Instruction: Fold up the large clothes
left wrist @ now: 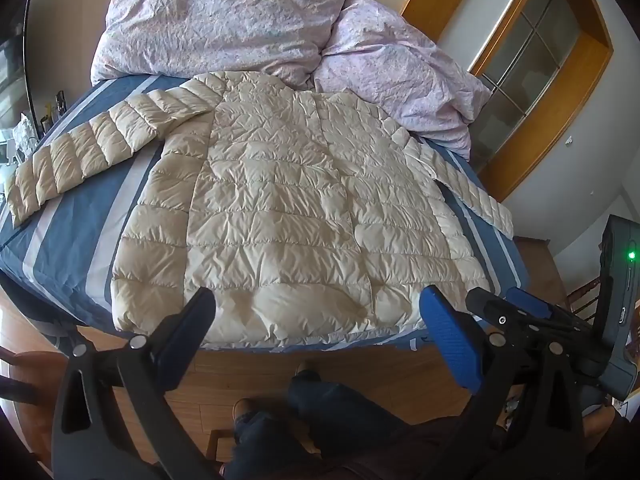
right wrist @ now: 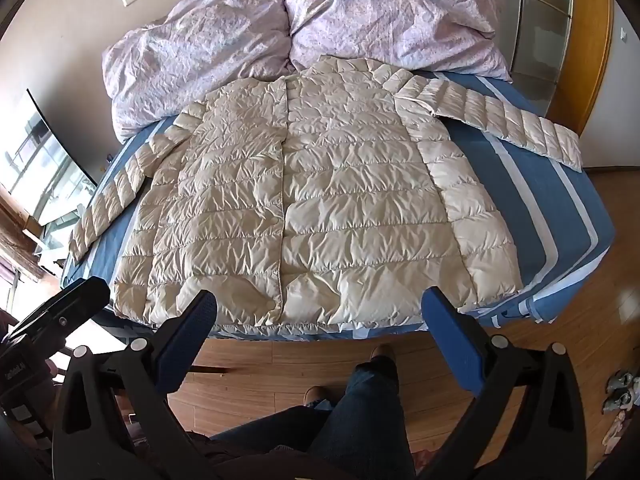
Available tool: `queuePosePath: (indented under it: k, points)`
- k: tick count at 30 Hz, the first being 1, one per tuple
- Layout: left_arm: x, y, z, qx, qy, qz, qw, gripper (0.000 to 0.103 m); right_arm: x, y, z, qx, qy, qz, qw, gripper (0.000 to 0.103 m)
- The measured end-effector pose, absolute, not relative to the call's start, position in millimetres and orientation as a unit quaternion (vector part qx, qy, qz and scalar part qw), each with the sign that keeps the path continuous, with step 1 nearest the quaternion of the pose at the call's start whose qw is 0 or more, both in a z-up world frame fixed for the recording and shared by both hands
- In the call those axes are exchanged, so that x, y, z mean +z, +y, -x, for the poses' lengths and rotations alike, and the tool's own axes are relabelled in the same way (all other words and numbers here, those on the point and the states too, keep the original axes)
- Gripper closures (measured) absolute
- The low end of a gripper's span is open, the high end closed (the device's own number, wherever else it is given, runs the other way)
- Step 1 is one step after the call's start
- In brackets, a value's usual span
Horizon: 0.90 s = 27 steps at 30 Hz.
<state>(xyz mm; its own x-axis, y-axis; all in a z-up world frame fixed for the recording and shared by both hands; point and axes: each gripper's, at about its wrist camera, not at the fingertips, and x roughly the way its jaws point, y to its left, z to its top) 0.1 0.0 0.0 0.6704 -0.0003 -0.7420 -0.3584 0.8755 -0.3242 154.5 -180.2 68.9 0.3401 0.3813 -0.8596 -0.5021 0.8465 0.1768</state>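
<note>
A bed dressed in a blue sheet with pale stripes (right wrist: 560, 208) carries a cream quilted down jacket (right wrist: 320, 200), spread flat with its front up, its hem along the near edge of the bed and its collar toward the far edge, where a crumpled lilac floral duvet (right wrist: 248, 36) is heaped. The jacket's left sleeve (left wrist: 76, 156) stretches out toward the bed's left edge; the right sleeve (right wrist: 508, 124) reaches toward the right edge, its cuff close to the far right corner.

The jacket looks light and puffy, with a shiny, slippery shell that will likely slide in a shallow pinch and spring back once folded. It probably wants a deep bite on a stitched seam: the cuffs, the shoulder seams or the hem corners seem the surest holds, rather than the billowy middle panels.

The left gripper (left wrist: 320, 334) hangs above the near edge with its jaws spread wide and nothing between them. The right gripper (right wrist: 320, 334) hovers likewise, released and empty, over the hem. Neither touches the fabric. A person's legs in dark trousers (right wrist: 360, 412) stand on the wooden floor just short of the bed.
</note>
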Motion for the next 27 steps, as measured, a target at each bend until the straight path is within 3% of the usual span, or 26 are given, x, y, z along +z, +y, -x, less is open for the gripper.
queuePosePath:
  k: [27]
  points:
    - [0.0, 0.0, 0.1, 0.101, 0.393, 0.229, 0.885, 0.002, 67.2, -181.2, -154.1, 0.270, 0.505, 0.057, 0.818, 0.001]
